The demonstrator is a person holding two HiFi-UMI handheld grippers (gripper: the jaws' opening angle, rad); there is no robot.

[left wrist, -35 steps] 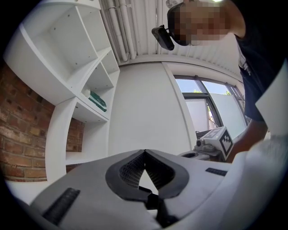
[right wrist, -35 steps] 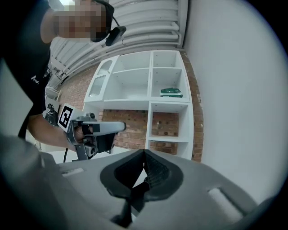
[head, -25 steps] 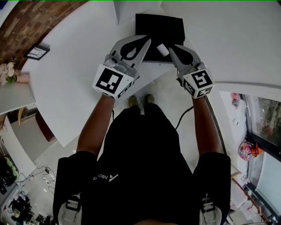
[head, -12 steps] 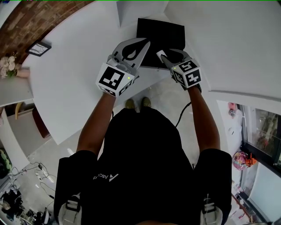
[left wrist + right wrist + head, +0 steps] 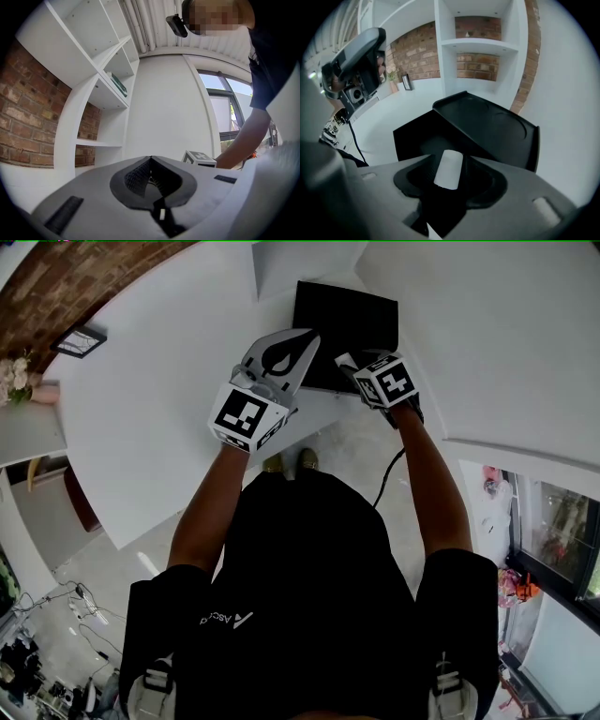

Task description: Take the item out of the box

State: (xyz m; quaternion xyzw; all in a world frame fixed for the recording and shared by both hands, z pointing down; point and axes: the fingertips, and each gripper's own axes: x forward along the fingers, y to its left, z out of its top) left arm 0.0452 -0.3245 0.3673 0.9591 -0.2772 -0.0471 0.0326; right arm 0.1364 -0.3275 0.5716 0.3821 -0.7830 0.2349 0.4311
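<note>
A black box point(image 5: 347, 315) lies open on the white table point(image 5: 159, 399); the right gripper view shows its hinged lid point(image 5: 487, 122) laid back. A small white oblong item point(image 5: 448, 171) lies between the jaws of my right gripper point(image 5: 450, 159), over the box's near edge. Those jaws are opening, with dark gaps on both sides of the item, so the pads no longer press on it. In the head view the right gripper point(image 5: 349, 362) sits at the box's front right edge. My left gripper point(image 5: 306, 334) hovers to the left of the box, shut and empty, its tips meeting point(image 5: 150, 159).
White shelving against a brick wall point(image 5: 473, 63) stands behind the table. A small picture frame point(image 5: 78, 340) and flowers point(image 5: 14, 381) sit at the far left. The table's curved front edge point(image 5: 319, 413) runs just below both grippers. The right gripper's marker cube point(image 5: 199, 159) shows in the left gripper view.
The right gripper has turned and shifted slightly left at the box's front edge, and its jaws have spread apart around the white item. The left gripper has hardly moved.
</note>
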